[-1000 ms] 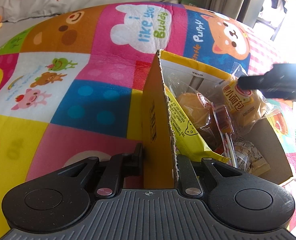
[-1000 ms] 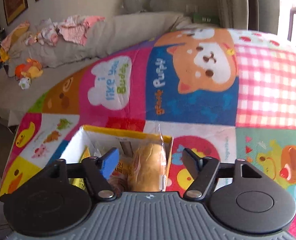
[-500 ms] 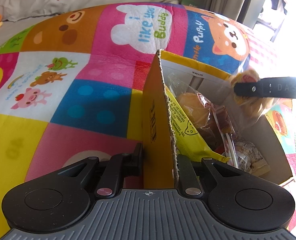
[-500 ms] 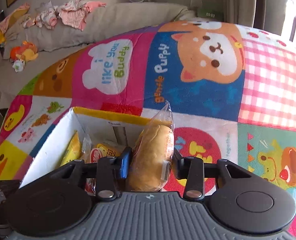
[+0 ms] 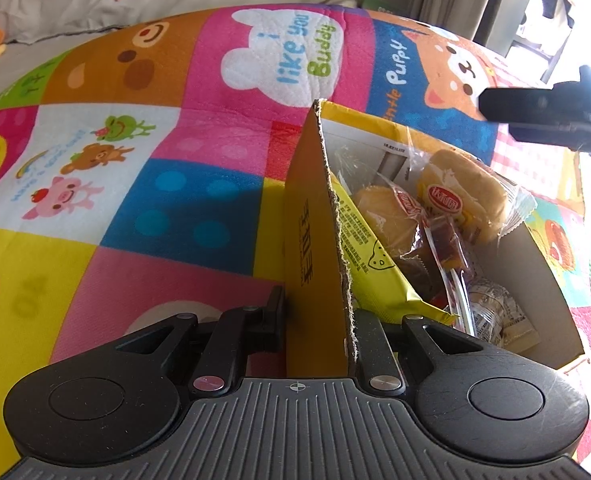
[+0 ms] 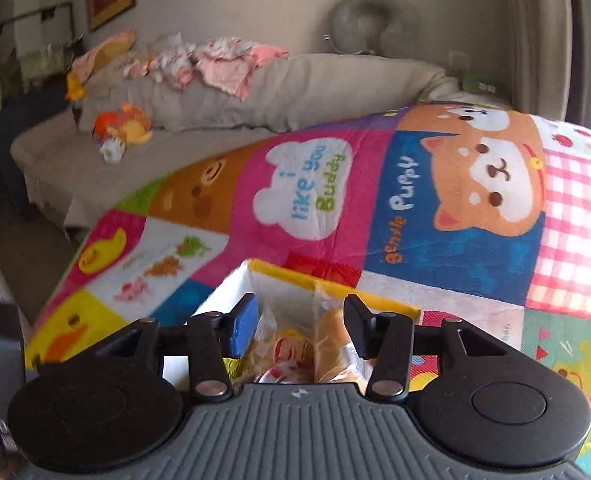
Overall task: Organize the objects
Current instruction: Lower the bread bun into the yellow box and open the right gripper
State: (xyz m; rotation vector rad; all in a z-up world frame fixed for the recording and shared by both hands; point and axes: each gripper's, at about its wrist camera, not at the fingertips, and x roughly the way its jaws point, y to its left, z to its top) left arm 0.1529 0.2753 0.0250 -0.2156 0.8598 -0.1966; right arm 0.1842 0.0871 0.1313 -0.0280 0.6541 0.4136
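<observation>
A yellow cardboard box (image 5: pixel 315 240) sits on the colourful play mat and holds several wrapped snacks. My left gripper (image 5: pixel 319 320) is shut on the box's near side wall. A wrapped bread bun (image 5: pixel 463 196) lies on top of the snacks, beside another bun (image 5: pixel 383 216) and a yellow packet (image 5: pixel 375 264). My right gripper (image 6: pixel 299 324) is open and empty, hovering above the box (image 6: pixel 335 284); it shows as a dark shape in the left wrist view (image 5: pixel 551 120).
The play mat (image 5: pixel 175 160) covers the surface around the box. A beige sofa (image 6: pixel 215 100) with pink clothes and a plush toy (image 6: pixel 123 124) stands behind. Curtains and a bright window are at the far right.
My right gripper opened and let go of the bread bun, which now lies in the box. The gripper rose and pulled back. The left gripper has not moved.
</observation>
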